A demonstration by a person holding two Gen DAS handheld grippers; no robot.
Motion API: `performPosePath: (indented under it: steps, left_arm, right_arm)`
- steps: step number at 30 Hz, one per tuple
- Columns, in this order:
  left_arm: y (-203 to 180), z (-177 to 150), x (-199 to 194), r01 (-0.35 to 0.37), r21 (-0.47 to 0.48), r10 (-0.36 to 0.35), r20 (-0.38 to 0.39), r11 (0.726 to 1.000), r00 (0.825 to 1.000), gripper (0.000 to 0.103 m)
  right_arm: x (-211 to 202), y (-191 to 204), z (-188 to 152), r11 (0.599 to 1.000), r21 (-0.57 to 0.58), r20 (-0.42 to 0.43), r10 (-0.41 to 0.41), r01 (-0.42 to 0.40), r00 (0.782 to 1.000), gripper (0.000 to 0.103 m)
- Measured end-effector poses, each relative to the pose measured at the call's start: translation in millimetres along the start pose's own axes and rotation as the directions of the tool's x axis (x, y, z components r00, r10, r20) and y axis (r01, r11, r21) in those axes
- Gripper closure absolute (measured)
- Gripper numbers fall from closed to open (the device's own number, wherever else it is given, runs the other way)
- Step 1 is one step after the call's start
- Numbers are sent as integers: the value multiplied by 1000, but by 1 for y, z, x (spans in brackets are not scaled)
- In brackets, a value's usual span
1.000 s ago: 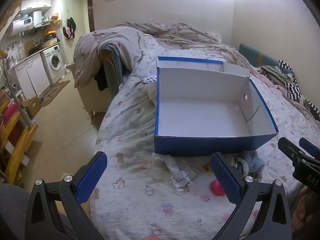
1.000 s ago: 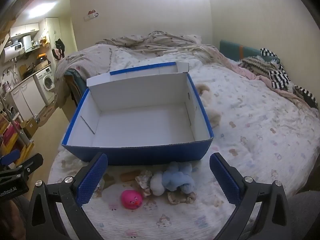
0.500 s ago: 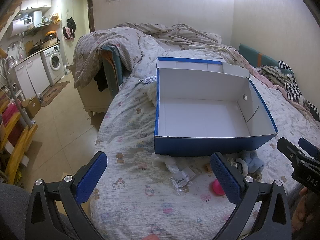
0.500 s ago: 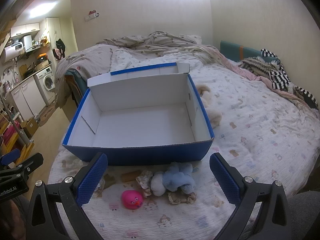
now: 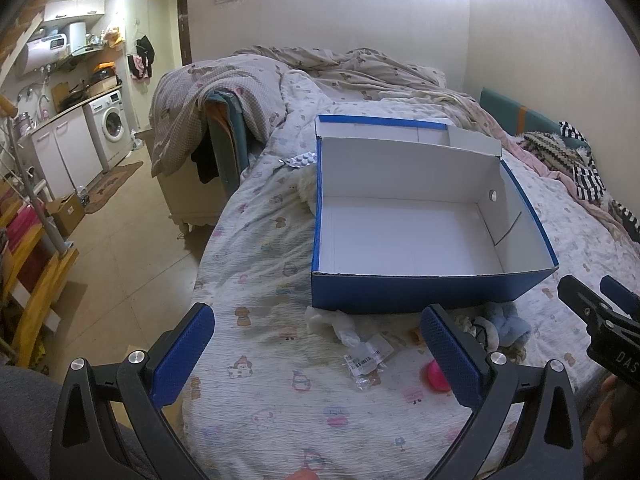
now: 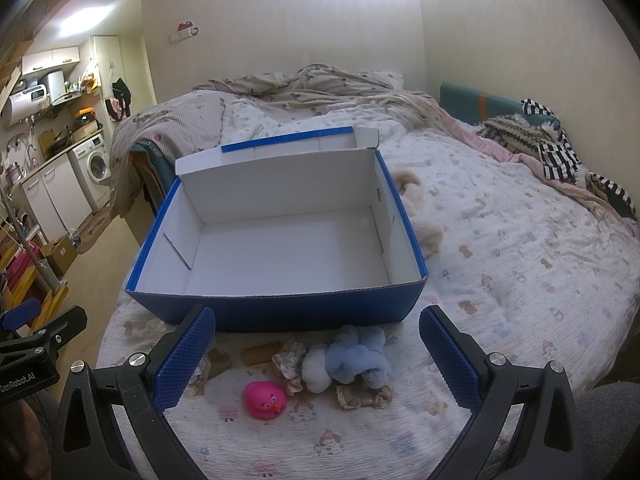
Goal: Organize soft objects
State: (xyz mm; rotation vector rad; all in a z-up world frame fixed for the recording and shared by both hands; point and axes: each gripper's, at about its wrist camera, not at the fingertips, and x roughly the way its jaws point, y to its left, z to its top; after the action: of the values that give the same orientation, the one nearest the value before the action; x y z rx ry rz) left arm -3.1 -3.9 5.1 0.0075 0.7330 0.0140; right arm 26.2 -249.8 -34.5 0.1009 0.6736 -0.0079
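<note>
Both claws, left claw [image 5: 318, 344] and right claw [image 6: 316, 344], gape wide and empty; pink duck [image 6: 266, 399] lies before blue box [image 6: 280, 312].

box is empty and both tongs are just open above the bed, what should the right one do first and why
Probably lower the right tongs onto the blue plush and close on it. It lies on the sheet just in front of the blue box, nearly centred between the open fingers, nearer than the pink duck. The left tongs face mostly plastic wrappers.
</note>
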Motion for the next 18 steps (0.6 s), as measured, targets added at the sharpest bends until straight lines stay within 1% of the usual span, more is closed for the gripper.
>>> performPosePath:
  steps: [5, 9, 18]
  left_arm:
    - [1, 0, -1, 12, 0, -12, 0, 1000, 1000, 0]
    - [1, 1, 0, -6, -6, 6, 4, 1000, 1000, 0]
    - [3, 1, 4, 10, -5, -10, 7, 1000, 1000, 0]
  right_arm:
    - [0, 0, 0, 1000, 1, 1, 1, -1, 1000, 0]
    - [0, -1, 1, 1000, 1, 2, 1, -1, 1000, 0]
    - [1, 0, 0, 1000, 0, 3, 1, -1, 1000, 0]
